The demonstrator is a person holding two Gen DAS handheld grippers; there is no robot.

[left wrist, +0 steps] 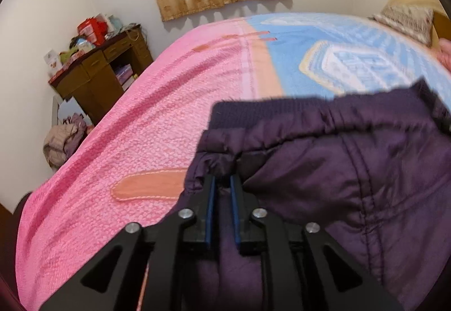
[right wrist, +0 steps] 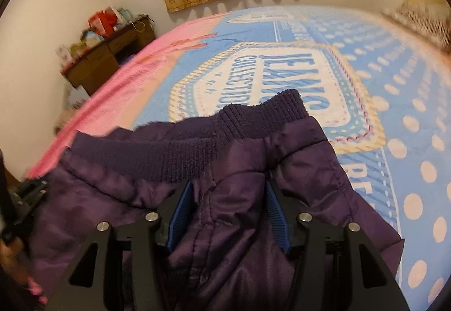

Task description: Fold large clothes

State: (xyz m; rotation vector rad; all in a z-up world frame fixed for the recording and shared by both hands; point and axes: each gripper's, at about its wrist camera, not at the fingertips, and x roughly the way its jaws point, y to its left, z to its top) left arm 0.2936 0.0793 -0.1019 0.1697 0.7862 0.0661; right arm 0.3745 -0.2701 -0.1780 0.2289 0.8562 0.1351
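Observation:
A dark purple padded jacket (left wrist: pixel 338 170) with a ribbed knit hem lies on the bed. In the left wrist view my left gripper (left wrist: pixel 223 181) is shut on a fold of the jacket near its left hem corner. In the right wrist view the jacket (right wrist: pixel 239 164) bunches between the blue pads, and my right gripper (right wrist: pixel 229 189) is shut on a thick fold just below the ribbed hem (right wrist: pixel 197 139). The left gripper shows blurred at the left edge of the right wrist view (right wrist: pixel 28 192).
The bed carries a pink blanket (left wrist: pixel 126 141) on the left and a blue printed blanket (right wrist: pixel 394 113) on the right. A brown desk (left wrist: pixel 104 68) with clutter stands by the far wall. A pile of clothes (left wrist: pixel 62 141) lies on the floor. A pillow (left wrist: pixel 408 20) sits at far right.

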